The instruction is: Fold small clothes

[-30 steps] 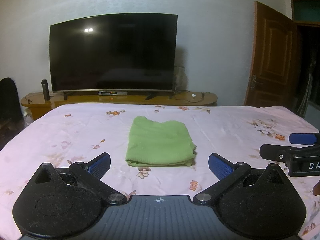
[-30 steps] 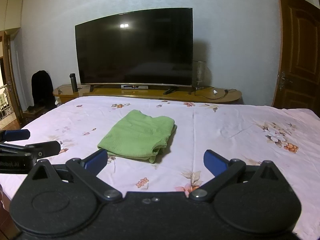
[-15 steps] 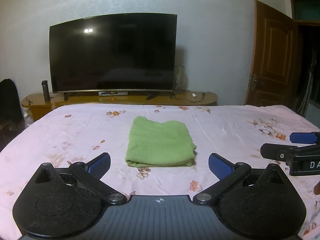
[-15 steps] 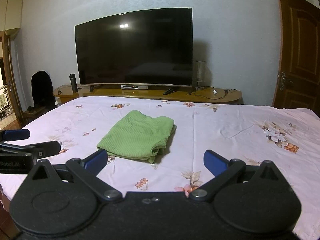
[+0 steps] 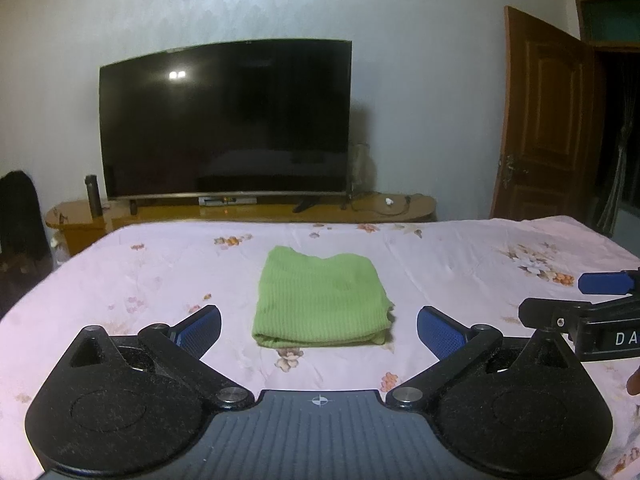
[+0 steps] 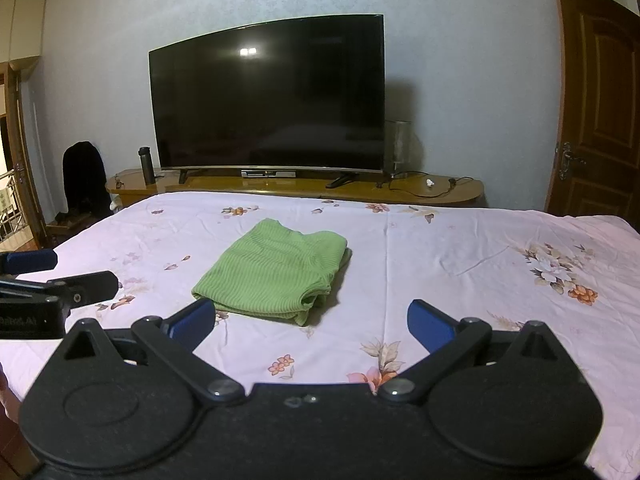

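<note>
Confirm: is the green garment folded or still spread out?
Folded. The green garment lies as a compact layered rectangle on the bedsheet, stacked edges showing at its near corner.

Folded garment (image 5: 320,302) on the bed (image 5: 460,264)

It lies mid-bed, ahead of the left gripper (image 5: 319,326) and ahead-left of the right gripper (image 6: 310,320); behind the bed, a television (image 5: 226,120) stands on a low cabinet (image 5: 400,210), door (image 5: 544,120) at right.

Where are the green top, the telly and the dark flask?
green top (image 5: 320,300), left wrist view, middle of the folded cloth
telly (image 6: 268,100), right wrist view, middle of the screen
flask (image 6: 146,160), right wrist view, its body
</note>
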{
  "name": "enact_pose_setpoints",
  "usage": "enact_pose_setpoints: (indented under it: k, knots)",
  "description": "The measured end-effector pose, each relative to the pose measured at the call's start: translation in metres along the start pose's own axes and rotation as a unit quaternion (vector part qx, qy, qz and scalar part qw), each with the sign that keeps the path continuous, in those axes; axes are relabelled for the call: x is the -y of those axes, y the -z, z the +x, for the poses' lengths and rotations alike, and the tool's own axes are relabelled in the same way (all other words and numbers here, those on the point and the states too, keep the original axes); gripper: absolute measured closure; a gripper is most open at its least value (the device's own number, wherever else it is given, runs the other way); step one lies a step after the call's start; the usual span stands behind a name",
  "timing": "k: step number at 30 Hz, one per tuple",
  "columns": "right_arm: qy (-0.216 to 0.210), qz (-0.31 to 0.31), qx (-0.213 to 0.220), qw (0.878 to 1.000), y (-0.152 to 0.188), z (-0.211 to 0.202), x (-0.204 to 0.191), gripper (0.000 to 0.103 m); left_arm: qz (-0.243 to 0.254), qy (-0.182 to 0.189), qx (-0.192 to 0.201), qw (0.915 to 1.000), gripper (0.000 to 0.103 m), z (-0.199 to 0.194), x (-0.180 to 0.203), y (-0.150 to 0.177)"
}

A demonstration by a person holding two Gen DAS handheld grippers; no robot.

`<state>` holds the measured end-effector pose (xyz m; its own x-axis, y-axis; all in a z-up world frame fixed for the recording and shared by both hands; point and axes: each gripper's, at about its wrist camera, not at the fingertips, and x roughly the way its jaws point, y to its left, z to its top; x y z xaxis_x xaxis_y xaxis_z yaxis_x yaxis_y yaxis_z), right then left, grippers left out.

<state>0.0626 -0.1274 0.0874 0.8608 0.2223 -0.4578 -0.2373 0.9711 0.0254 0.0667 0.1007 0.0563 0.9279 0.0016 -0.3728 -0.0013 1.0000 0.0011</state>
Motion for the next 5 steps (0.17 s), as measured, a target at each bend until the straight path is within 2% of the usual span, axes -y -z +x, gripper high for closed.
enact_pose_setpoints:
  k: [5]
  knots:
    - [-0.003, 0.000, 0.002, 1.000, -0.0004, 0.0004, -0.0003, 0.001, 0.012, 0.000, -0.003, 0.9999, 0.000, -0.0003, 0.0051, -0.0006]
